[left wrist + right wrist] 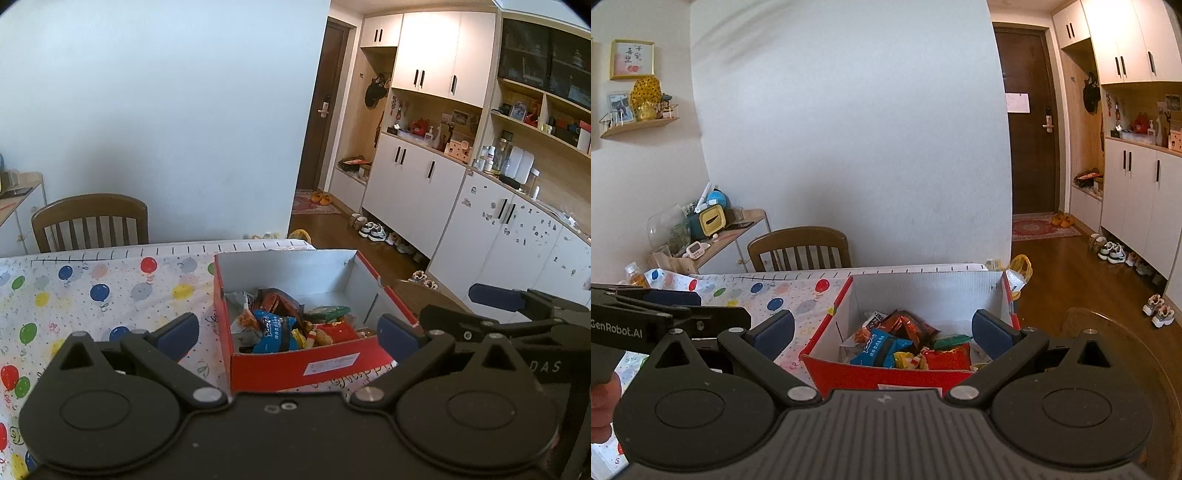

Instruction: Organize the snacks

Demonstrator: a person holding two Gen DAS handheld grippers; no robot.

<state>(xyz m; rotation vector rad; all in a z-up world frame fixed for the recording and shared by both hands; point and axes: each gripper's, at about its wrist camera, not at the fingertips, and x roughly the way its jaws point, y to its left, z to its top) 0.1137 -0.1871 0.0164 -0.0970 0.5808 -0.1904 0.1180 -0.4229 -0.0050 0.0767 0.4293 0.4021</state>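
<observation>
looks nearly done imo: snack packets [284, 325] piled in red box [295, 369] on balloon tablecloth [92, 291], none visible outside; left gripper [288, 332] & right gripper [882, 328] both spread, holding nothing.

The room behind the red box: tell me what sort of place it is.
Likely a home dining area beside the entryway: a wooden slat-back chair at the balloon-print tablecloth, a dark front door, and shoes under white cabinets.
</observation>
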